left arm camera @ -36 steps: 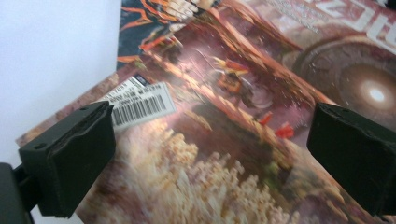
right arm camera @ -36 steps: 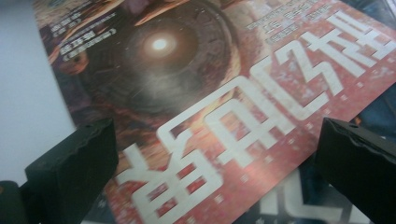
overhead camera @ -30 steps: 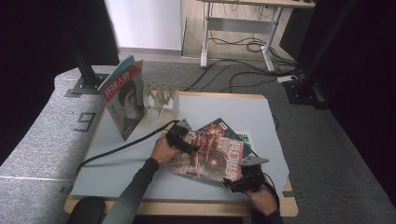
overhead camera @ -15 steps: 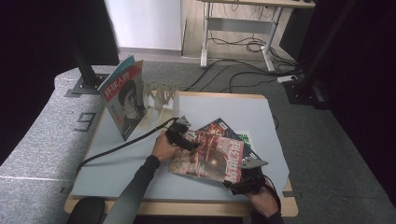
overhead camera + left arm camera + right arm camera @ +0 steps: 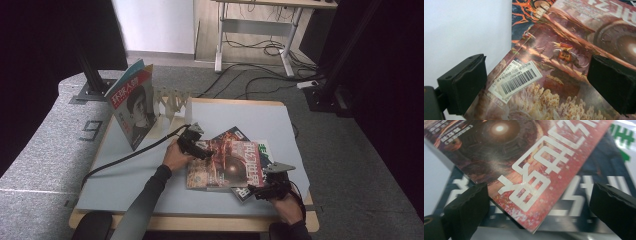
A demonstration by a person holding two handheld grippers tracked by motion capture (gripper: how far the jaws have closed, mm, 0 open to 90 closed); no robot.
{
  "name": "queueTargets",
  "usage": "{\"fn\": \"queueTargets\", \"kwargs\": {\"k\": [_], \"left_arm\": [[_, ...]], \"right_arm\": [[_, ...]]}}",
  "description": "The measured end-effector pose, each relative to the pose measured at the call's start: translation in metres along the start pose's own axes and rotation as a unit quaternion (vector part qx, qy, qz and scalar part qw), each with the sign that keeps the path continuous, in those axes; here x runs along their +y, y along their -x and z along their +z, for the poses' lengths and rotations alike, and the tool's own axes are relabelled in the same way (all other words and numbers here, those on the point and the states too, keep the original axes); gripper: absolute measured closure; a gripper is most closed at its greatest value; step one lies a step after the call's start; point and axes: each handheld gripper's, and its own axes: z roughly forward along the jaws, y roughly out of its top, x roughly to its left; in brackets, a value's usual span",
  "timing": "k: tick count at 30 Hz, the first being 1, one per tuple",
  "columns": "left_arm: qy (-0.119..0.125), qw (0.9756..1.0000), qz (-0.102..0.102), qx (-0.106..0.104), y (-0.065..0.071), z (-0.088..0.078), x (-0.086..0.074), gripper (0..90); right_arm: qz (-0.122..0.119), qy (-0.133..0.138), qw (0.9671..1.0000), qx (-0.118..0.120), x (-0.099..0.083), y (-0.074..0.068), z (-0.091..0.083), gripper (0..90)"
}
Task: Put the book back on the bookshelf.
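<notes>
Progress call: one glossy magazine with a portrait cover (image 5: 131, 107) already stands upright at the far left of the pale blue table top (image 5: 125, 185), leaning by the white slotted wire rack (image 5: 172, 102). Judging by that, the job is racking magazines; one is up, the flat pile is left.

Pile sits centre-right on the table. On top is the glossy reddish magazine with a glowing sphere on its cover (image 5: 226, 164); under it are a dark-covered magazine with large pale lettering (image 5: 579, 195) and another with lava-orange art (image 5: 527, 15).

Left gripper (image 5: 201, 150): jaws spread wide, nothing pinched. They hover over the top magazine's left far corner, with the white barcode label (image 5: 520, 78) between them in the left gripper view. One jaw sits over bare table, the other over the cover.

Right gripper (image 5: 261, 189): also spread, nothing gripped. It's at the near right corner of the pile, and in the right gripper view the red cover's corner points in between the jaws, slightly raised off the dark magazine below.

My read: the grasp on the top magazine isn't made yet; lifting, standing and slotting all remain.
</notes>
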Motion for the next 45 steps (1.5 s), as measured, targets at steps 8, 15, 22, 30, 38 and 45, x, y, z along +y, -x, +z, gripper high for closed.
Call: {"fn": "queueTargets", "kwargs": {"k": [8,15,22,30,38,45], "left_arm": [[-0.018,0.9998,-0.003,0.003,0.0,0.004,-0.003,2.5],[-0.042,0.9991,-0.003,0.008,0.005,0.0,-0.004,1.1],[-0.038,0.9991,-0.014,0.011,0.011,-0.009,-0.014,1.2],[-0.046,0.9989,-0.009,0.009,0.022,-0.021,-0.026,1.8],[-0.059,0.9982,0.002,0.006,0.032,-0.03,-0.036,1.1],[-0.057,0.9984,0.001,-0.002,0.04,-0.037,-0.046,1.1]], "right_arm": [[0.015,0.003,0.9998,-0.014,0.003,0.017,0.002,5.6],[0.024,0.002,0.9994,-0.025,0.006,0.027,0.004,5.5],[0.027,-0.001,0.9991,-0.033,0.01,0.035,0.007,4.8],[0.068,-0.004,0.9974,-0.022,0.01,0.05,0.015,1.1],[0.06,-0.004,0.9971,-0.046,0.018,0.054,0.02,1.5],[0.059,-0.004,0.9961,-0.065,0.027,0.059,0.026,3.0]]}}
